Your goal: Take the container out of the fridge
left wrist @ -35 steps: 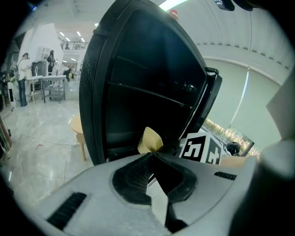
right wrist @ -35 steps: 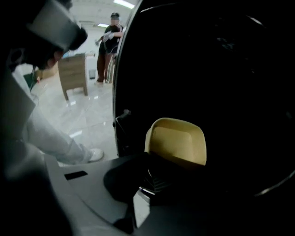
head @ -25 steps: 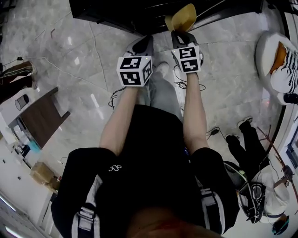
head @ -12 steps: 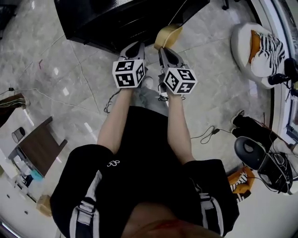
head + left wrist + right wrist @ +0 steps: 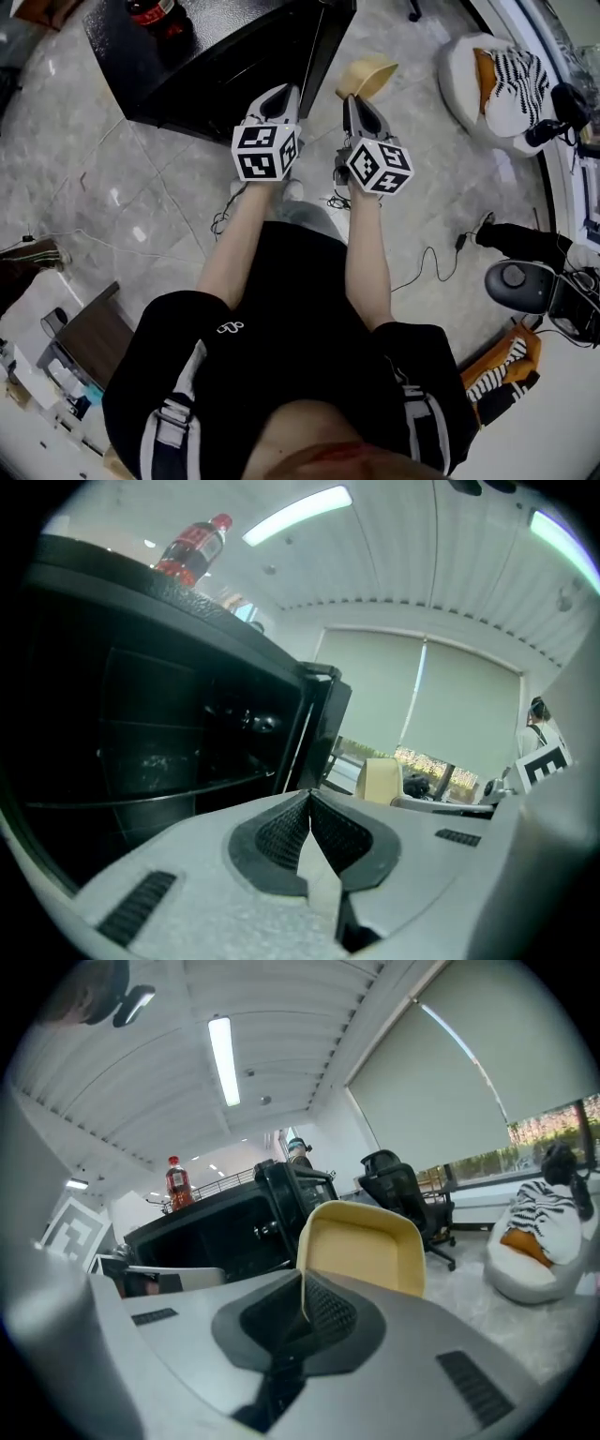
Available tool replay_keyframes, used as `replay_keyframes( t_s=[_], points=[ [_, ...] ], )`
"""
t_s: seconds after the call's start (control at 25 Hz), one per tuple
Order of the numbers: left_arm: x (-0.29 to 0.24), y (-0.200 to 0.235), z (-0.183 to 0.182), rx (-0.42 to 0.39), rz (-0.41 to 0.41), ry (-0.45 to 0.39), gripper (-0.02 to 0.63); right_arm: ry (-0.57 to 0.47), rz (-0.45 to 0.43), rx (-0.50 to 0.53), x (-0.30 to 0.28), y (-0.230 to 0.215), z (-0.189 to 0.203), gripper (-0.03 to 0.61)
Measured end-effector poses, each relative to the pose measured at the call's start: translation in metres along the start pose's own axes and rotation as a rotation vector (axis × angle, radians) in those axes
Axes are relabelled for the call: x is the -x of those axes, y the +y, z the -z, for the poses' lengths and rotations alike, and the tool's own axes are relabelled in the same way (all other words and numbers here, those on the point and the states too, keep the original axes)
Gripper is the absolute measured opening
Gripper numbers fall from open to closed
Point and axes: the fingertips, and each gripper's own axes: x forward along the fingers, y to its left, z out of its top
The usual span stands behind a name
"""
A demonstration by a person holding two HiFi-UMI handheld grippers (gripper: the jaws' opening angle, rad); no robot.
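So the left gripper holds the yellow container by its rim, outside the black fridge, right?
No: the right gripper holds the yellow container by its rim, outside the black fridge. The right gripper view shows it; the left gripper is shut on nothing.

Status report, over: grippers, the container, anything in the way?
Left gripper shut, empty. Right gripper shut on container rim. It's outside the fridge, over the floor. Nothing seen blocking it; bottle sits on the fridge top.

bottle (image 5: 155, 14): cut by top edge | fridge (image 5: 141, 733) interior: too dark
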Motion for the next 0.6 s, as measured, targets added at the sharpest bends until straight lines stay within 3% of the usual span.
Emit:
replay_keyframes(
  t_s=[0.28, 0.6],
  points=[
    [-0.003, -0.028, -0.056, -0.044, 0.054, -0.104, 0.009, -0.114, 0.003, 0.057, 0.010, -0.002, -0.062, 0.015],
    [0.006, -0.039, -0.103, -0.075, 0.067, -0.204, 0.009, -0.184, -0.020, 0.129, 0.009, 0.011, -0.105, 0.015]
  ],
)
